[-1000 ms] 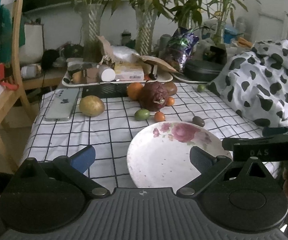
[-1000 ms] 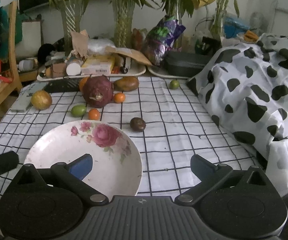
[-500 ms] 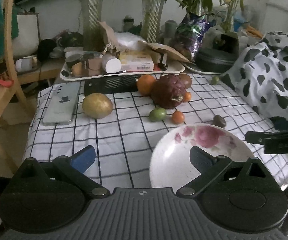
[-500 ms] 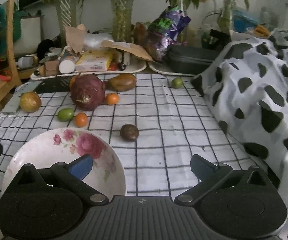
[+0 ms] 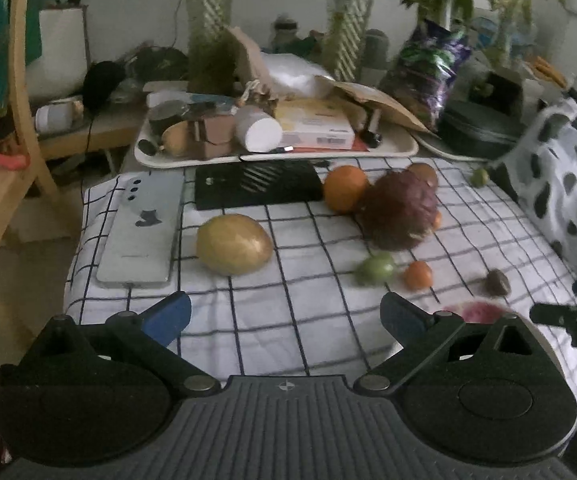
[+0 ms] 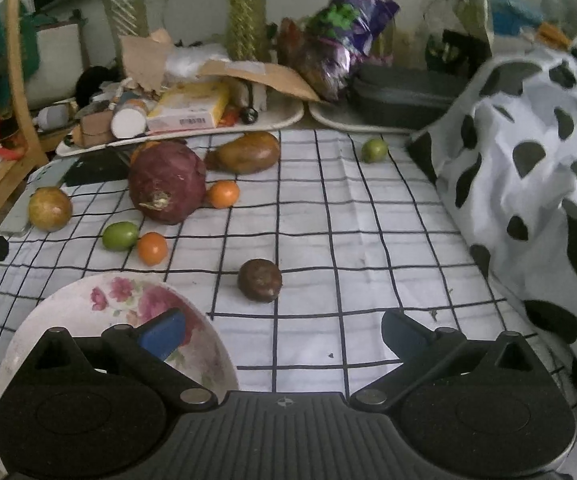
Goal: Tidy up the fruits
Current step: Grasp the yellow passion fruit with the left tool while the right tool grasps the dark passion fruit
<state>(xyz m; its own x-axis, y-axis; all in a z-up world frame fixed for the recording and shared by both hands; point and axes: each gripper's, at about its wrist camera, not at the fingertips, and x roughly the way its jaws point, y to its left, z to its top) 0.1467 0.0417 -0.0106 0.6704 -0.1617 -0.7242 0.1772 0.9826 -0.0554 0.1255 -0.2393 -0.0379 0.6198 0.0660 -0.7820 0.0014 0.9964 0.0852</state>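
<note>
Fruits lie scattered on a checked cloth. A yellow mango (image 5: pixel 233 245) sits just ahead of my open, empty left gripper (image 5: pixel 284 316). Beyond it are an orange (image 5: pixel 345 189), a large purple round fruit (image 5: pixel 399 211), a green fruit (image 5: pixel 376 267) and a small orange fruit (image 5: pixel 418 275). In the right wrist view a dark passion fruit (image 6: pixel 259 280) rests ahead of my open, empty right gripper (image 6: pixel 282 334). The flowered plate (image 6: pixel 100 320) lies under its left finger. A brown mango (image 6: pixel 248 153) and a green lime (image 6: pixel 374 149) lie farther back.
A phone (image 5: pixel 142 229) and a black flat box (image 5: pixel 257 189) lie at the table's left rear. A cluttered white tray (image 5: pixel 276 152) and plant vases line the back. A cow-print cloth (image 6: pixel 528 168) covers the right side. A wooden chair (image 5: pixel 4 152) stands left.
My left gripper has swung left and forward, so the mango and phone are now nearer and the plate has slid to the lower right. My right gripper has moved closer to the passion fruit.
</note>
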